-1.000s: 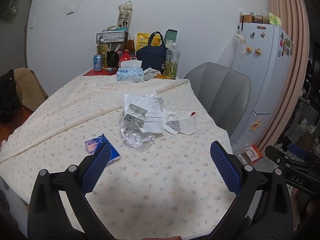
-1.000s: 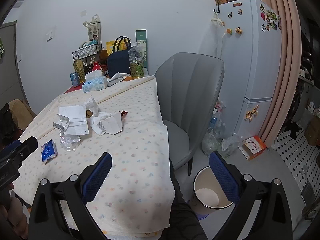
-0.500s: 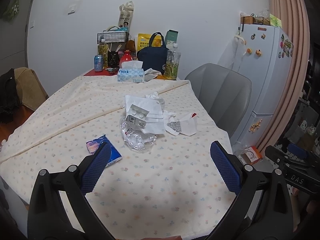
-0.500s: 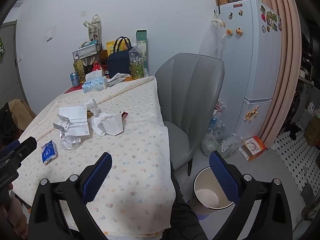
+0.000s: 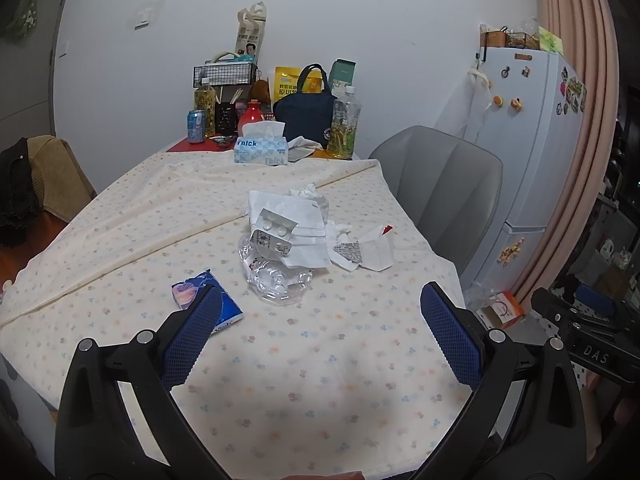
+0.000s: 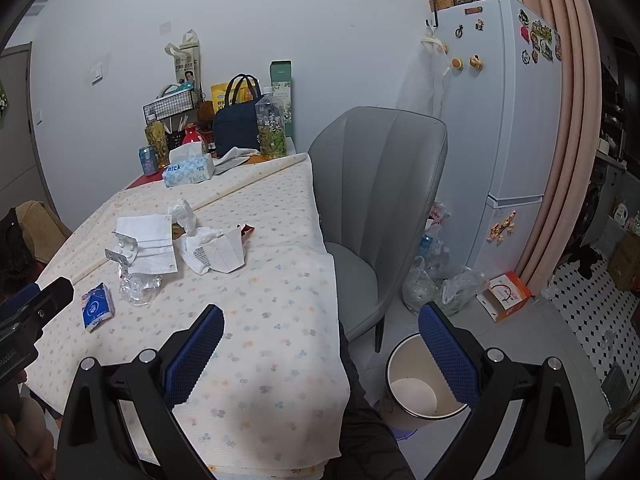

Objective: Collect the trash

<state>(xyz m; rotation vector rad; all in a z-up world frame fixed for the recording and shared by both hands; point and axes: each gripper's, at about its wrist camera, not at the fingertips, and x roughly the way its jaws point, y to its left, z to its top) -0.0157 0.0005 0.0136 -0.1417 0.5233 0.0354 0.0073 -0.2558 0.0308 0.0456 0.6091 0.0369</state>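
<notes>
Trash lies mid-table: a crushed clear plastic bottle (image 5: 276, 276), a pill blister pack (image 5: 276, 226) on a white face mask (image 5: 296, 220), crumpled tissue (image 5: 308, 193), a torn white carton (image 5: 374, 250) and a blue tissue packet (image 5: 208, 300). The same pile shows in the right wrist view around the mask (image 6: 150, 236). My left gripper (image 5: 320, 332) is open and empty above the table's near part, short of the pile. My right gripper (image 6: 320, 340) is open and empty over the table's right edge. A white waste bin (image 6: 416, 392) stands on the floor below it.
A grey chair (image 6: 376, 184) stands at the table's right side. A tissue box (image 5: 262, 150), bottles, a can and a navy bag (image 5: 306, 114) crowd the far end. A white fridge (image 6: 504, 120), plastic bags (image 6: 440, 284) and an orange box (image 6: 506, 296) are on the right.
The left gripper has drifted slightly; the pile sits a touch further right and lower in its view. The right gripper has barely moved. Both stay open.
</notes>
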